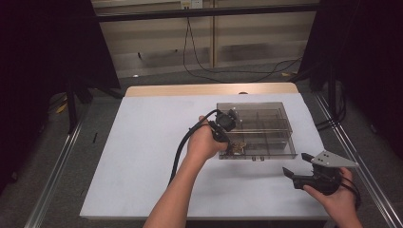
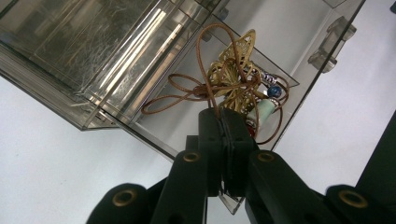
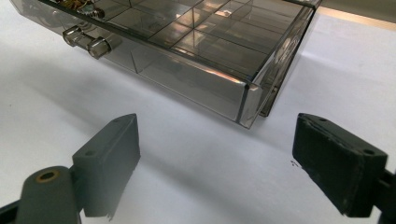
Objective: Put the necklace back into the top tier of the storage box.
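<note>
In the front-left compartment of the smoky clear plastic drawer box (image 1: 280, 124), pulled open toward the person, lies the brown-cord necklace with its gold filigree butterfly pendant and coloured beads (image 2: 233, 77). The left gripper (image 2: 219, 116) reaches down into that compartment, its 2 black jaws pinched together on a loop of the cord, which rises from between the tips. Taking the thin cord rather than the pendant makes sense: the cord is the part that stands up from the heap, and narrow jaws can nip it without scraping the compartment walls. The pendant and beads rest on the compartment floor, with the cord in loose coils around them, so I judge that the necklace is either about to be lifted out or has just been laid in.

The right gripper (image 1: 304, 172) waits over the white table cover (image 1: 142, 142), near the drawer's front-right corner and its 2 clear knobs (image 3: 86, 41), touching nothing. Its jaws stand wide apart and empty, probably kept back so that the left hand (image 1: 204, 142) has room at the drawer.
</note>
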Demonstrator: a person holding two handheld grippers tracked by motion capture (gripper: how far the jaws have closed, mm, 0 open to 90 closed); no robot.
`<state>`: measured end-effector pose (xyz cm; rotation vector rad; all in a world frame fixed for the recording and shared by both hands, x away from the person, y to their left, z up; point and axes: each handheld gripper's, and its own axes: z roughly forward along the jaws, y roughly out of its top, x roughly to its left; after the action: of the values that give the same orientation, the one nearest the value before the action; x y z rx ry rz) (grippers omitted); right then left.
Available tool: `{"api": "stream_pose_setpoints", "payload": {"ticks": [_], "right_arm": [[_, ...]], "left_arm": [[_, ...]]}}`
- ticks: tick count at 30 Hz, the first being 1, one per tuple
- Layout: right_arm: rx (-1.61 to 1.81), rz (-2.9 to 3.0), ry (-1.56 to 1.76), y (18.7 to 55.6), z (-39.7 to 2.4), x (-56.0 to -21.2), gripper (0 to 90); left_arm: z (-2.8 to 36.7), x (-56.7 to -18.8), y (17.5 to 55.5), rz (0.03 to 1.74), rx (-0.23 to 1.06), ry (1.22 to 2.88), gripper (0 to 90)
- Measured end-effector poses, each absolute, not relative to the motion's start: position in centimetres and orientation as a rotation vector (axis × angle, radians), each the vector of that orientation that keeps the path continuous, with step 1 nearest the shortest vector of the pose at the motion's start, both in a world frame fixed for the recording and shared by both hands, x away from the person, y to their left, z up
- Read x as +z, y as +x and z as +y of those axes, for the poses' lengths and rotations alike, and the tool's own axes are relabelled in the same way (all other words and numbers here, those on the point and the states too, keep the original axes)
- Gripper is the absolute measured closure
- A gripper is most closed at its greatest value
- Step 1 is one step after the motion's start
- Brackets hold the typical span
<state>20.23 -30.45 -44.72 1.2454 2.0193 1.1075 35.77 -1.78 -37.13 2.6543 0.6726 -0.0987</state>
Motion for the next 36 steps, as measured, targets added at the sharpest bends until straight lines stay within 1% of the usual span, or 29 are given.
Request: {"api": "stream_pose_setpoints", "payload": {"ticks": [8, 15, 16, 24, 28, 34, 36], "right_arm": [[1.108, 2.022, 1.246, 20.2, -30.3, -44.7, 14.8], [1.104, 2.025, 1.239, 20.3, -30.2, -44.8, 14.7], [1.104, 2.025, 1.239, 20.3, -30.2, -44.8, 14.7], [1.105, 2.026, 1.239, 20.2, -30.2, -44.7, 14.7], [1.106, 2.029, 1.236, 20.2, -30.2, -44.8, 14.8], [1.106, 2.028, 1.236, 20.2, -30.2, -44.8, 14.8], [1.103, 2.028, 1.237, 20.2, -30.2, -44.8, 14.7]], "left_arm": [[-1.1, -36.3, 36.0, 0.695, -0.086, 2.608, 78.9], [-1.0, -35.8, 36.1, 0.695, -0.084, 2.577, 77.2], [-1.1, -35.8, 36.1, 0.693, -0.080, 2.565, 75.9], [-1.8, -36.1, 36.0, 0.698, -0.086, 2.563, 74.1], [-1.9, -35.9, 36.1, 0.706, -0.073, 2.551, 71.0], [-1.7, -35.7, 36.2, 0.713, -0.061, 2.541, 70.6], [-1.5, -35.6, 36.2, 0.714, -0.059, 2.551, 73.8]]}}
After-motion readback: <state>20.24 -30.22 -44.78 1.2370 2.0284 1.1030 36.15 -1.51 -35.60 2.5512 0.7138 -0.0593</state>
